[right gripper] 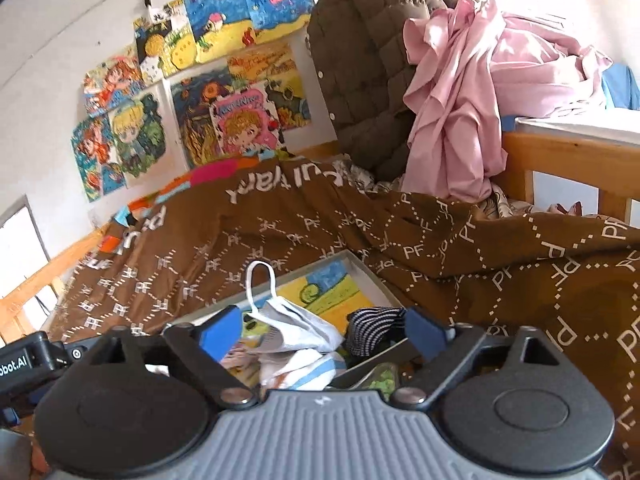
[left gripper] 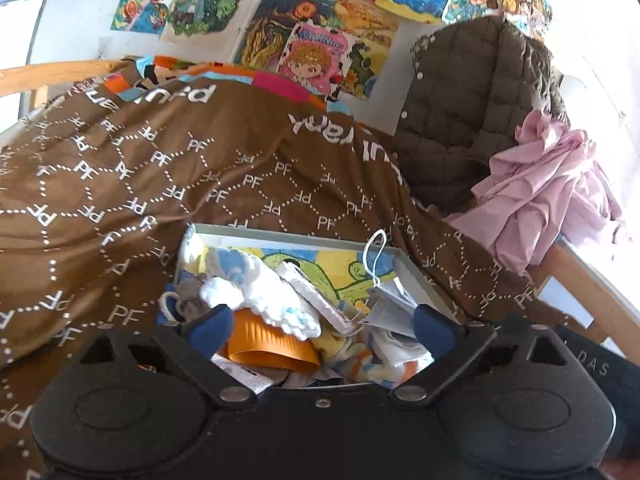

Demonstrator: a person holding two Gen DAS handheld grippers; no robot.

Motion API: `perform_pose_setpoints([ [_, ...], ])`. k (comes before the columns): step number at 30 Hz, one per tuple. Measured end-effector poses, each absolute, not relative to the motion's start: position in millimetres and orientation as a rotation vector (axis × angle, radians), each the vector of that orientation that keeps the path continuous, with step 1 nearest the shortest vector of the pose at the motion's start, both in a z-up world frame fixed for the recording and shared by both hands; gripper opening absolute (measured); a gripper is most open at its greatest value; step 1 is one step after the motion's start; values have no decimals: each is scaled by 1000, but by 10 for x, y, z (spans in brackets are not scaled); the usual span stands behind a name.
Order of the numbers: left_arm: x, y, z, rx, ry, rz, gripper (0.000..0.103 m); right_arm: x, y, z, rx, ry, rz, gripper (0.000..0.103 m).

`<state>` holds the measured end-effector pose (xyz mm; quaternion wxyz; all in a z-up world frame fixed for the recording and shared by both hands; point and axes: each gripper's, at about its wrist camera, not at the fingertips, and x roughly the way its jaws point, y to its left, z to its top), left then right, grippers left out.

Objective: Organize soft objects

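Soft items, a white fluffy cloth (left gripper: pixel 256 296) and an orange ribbed piece (left gripper: pixel 272 344) among them, fill the shallow grey box (left gripper: pixel 280 236) on the brown patterned blanket (left gripper: pixel 120 184); my left gripper (left gripper: pixel 322 322) gapes over them, gripping nothing, its body hiding the box's near edge. From the right wrist, my right gripper (right gripper: pixel 322 328) is likewise spread, and a white face mask (right gripper: pixel 296 320) and striped sock (right gripper: pixel 376 320) sit partly masked behind its fingers.

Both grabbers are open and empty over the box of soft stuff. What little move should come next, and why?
Probably lower the right hand-held gripper a little onto the white face mask and close. Both hand-held grippers are open with nothing between the fingers, and the mask lies on top of the heap in the box, right between the right fingers, its ear loop sticking up. The left hand-held gripper can wait.
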<state>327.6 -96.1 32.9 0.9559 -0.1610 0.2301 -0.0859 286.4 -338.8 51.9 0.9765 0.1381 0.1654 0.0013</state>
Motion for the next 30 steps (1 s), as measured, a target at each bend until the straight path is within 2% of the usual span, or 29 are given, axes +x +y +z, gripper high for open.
perform_pose_setpoints([
  [6, 2985, -892, 541, -335, 434, -192, 102, 2620, -3289, 697, 246, 290, 6, 101],
  [15, 2661, -900, 729, -254, 387, -178, 102, 2364, -3181, 729, 225, 286, 3, 103],
  [30, 2236, -759, 544, -222, 396, -159, 102, 1950, -2981, 446, 210, 377, 11, 103],
])
